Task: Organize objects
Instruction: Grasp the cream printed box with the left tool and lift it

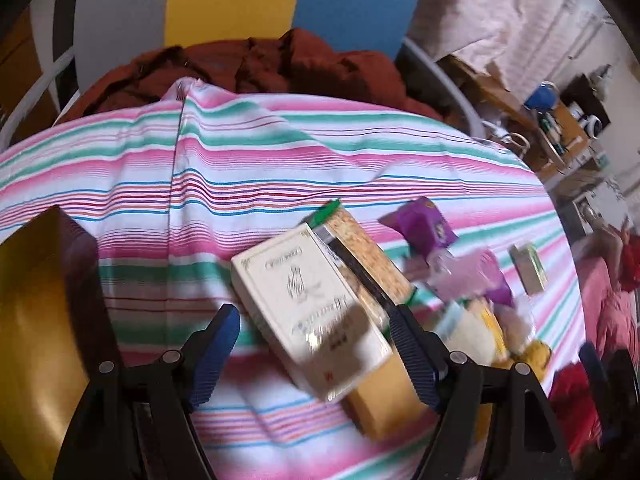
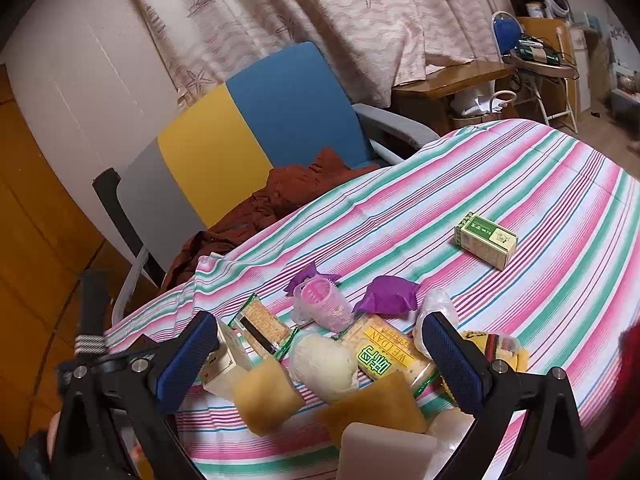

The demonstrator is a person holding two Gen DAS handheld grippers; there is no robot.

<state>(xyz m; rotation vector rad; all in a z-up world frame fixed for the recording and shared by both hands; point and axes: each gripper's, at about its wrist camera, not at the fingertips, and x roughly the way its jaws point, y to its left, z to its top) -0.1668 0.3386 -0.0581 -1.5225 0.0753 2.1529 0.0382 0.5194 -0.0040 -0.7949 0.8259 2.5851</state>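
A heap of small packs lies on the striped cloth (image 1: 280,152). In the left wrist view a cream box (image 1: 308,300) sits between the open fingers of my left gripper (image 1: 316,336), touching neither pad. A cracker pack (image 1: 364,256) leans on it, with a purple wrapper (image 1: 424,228) behind. In the right wrist view my right gripper (image 2: 320,344) hovers open above a pale round bun (image 2: 324,364), a yellow cracker pack (image 2: 384,352), tan sponge-like blocks (image 2: 268,396) and a pink cup (image 2: 320,304). A green-and-cream box (image 2: 486,240) lies apart, far right.
A gold box (image 1: 36,320) stands at the left edge of the left wrist view. A chair with yellow and blue back panels (image 2: 256,124) holds a rust-brown cloth (image 2: 280,196) beyond the table. A wooden side table (image 2: 448,80) and clutter stand at the back right.
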